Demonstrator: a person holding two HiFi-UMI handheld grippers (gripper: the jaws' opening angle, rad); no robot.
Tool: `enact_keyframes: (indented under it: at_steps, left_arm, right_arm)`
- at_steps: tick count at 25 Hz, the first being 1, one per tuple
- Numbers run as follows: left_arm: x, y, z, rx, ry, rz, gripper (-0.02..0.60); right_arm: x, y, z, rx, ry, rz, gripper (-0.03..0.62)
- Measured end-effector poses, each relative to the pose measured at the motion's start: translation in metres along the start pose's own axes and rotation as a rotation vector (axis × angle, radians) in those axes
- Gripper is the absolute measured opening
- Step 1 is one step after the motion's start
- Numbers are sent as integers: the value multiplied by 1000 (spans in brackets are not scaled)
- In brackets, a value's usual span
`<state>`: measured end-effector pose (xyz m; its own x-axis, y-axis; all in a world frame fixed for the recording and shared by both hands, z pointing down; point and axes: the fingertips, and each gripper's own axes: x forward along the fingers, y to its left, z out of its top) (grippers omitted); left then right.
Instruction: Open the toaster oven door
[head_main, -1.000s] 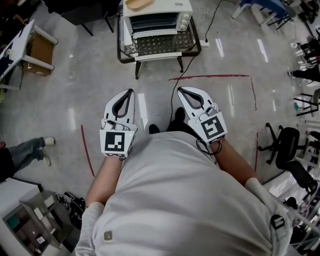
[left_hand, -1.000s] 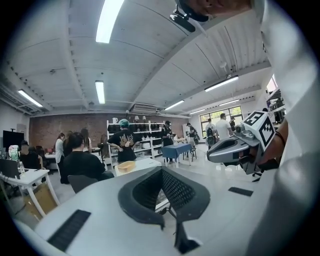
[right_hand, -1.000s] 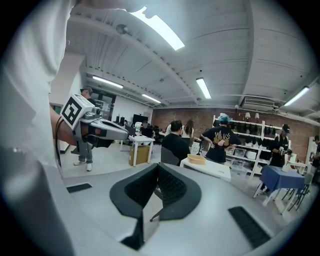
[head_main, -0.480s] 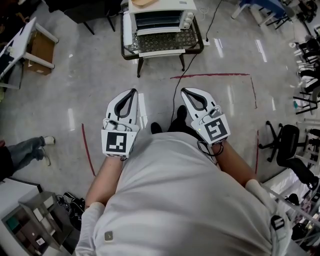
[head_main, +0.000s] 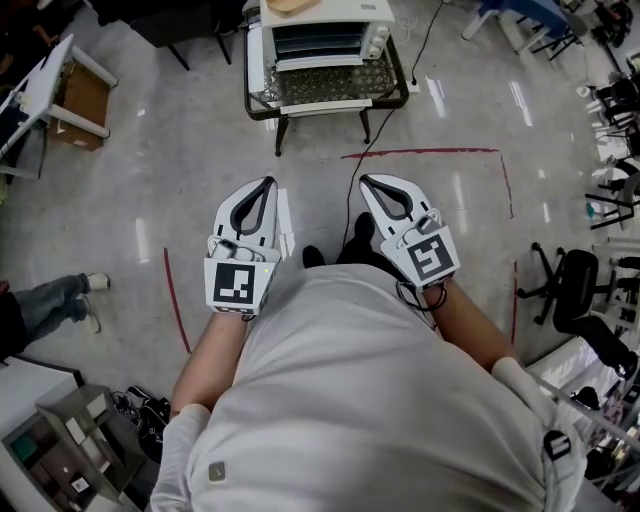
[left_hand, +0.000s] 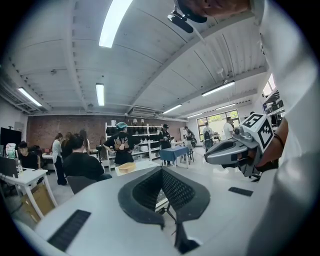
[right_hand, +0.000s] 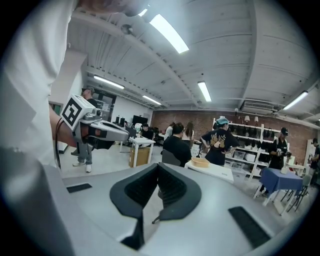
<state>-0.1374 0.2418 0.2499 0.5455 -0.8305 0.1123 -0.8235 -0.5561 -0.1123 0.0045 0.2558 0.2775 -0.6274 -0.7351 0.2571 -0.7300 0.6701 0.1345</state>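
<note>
Seen from above, a person in a white top stands on a pale, shiny floor (head_main: 200, 150) with a gripper in each hand, both held out level at waist height. The left gripper (head_main: 264, 185) and the right gripper (head_main: 366, 182) sit side by side but apart. Each has its jaws pressed together with nothing between them. In the left gripper view the tips (left_hand: 161, 170) meet, and likewise in the right gripper view (right_hand: 156, 167).

The toaster oven (head_main: 325, 35) is well ahead, at the top edge of the head view. Its dark front faces the person. It stands on a low dark-framed stand (head_main: 277, 135). Whether its door is shut cannot be told from here.

Bare floor lies open between the grippers and the stand. A red tape line (head_main: 420, 153) crosses it, and a black cable (head_main: 362, 150) trails from the stand toward the person's feet.

To the left are a white table (head_main: 40, 85), a cardboard box (head_main: 82, 100) and someone's leg (head_main: 50, 300). A black office chair (head_main: 575, 290) stands to the right. The gripper views show people (right_hand: 177, 147) and shelves (left_hand: 140, 137) farther back.
</note>
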Motion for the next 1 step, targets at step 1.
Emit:
enact_keyframes:
  at_steps: [1]
  left_arm:
    - [-1, 2, 0, 1, -1, 0, 17]
  right_arm:
    - [2, 1, 1, 2, 0, 1, 18]
